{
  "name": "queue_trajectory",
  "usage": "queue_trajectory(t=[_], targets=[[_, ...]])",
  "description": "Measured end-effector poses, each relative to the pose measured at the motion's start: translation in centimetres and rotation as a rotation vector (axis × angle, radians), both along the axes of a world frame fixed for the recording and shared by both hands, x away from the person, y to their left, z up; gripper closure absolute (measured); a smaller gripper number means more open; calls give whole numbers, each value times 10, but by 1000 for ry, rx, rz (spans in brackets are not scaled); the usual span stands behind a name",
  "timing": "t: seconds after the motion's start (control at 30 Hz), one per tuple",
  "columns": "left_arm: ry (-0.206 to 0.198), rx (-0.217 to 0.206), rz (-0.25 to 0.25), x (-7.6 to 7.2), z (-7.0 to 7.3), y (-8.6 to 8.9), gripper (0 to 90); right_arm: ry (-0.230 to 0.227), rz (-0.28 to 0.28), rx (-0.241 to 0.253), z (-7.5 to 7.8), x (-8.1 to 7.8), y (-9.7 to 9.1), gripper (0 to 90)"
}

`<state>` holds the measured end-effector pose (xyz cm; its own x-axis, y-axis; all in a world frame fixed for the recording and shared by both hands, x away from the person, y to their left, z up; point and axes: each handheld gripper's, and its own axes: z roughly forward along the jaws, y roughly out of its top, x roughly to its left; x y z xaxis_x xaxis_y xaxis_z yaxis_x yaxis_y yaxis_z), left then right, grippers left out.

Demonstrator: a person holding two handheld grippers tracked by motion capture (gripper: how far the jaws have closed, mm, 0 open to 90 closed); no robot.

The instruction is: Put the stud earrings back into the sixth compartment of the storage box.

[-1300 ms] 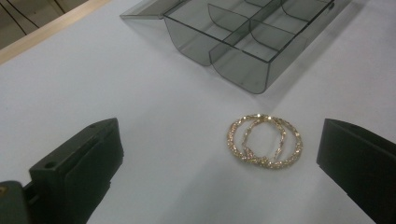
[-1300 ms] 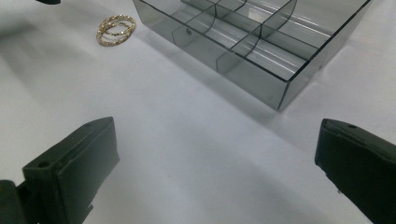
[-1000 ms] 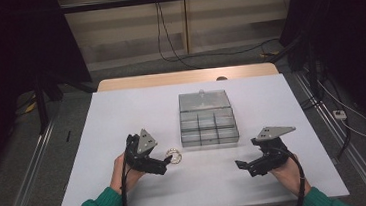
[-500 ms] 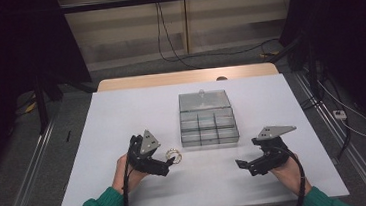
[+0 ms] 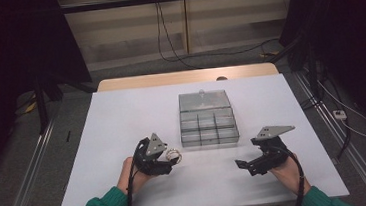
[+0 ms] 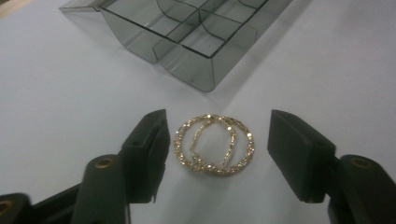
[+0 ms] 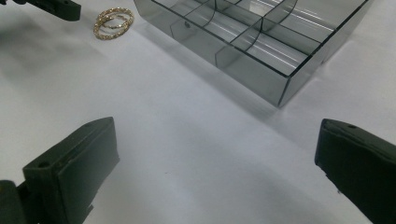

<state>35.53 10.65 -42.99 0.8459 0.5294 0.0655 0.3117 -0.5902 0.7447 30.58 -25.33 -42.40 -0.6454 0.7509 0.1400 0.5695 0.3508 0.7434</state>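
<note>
White table (image 5: 122, 118), broad and bare at the near edge. On it, past the middle, the smoky plastic divided box (image 5: 207, 118) with its lid laid back flat; compartments look empty from above.

My right gripper (image 5: 242, 165) rests near the table's front right, well apart from the box, jaws wide, nothing between them. My left gripper (image 5: 172, 162) sits just left of the box's near corner, straddling the gold rings (image 5: 173, 155), which lie flat on the table.

Step in hand, as I judge it: pinching up the rings to go into a compartment. My left jaws have just been closing, the rings between them, but the pads stand clear on both sides; no grip yet. Next move calls for a finish of the squeeze, low to the table, so the thin hoops don't slip under.

The left gripper view gives two sparkly hoops (image 6: 214, 144), one lying inside the other, and the gaps either side. The high view gives a mere glint. The right gripper view catches them (image 7: 113, 21) from afar, beside the box wall (image 7: 243, 70).
</note>
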Motion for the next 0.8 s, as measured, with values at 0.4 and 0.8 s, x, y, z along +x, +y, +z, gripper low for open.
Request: queue_trajectory(t=[0.4, 0.8], targets=[[66, 10, -1, 8, -12, -7, 719, 3, 9, -4, -1, 0, 1, 0], [112, 10, -16, 12, -20, -10, 820, 7, 11, -6, -2, 1, 1, 0]])
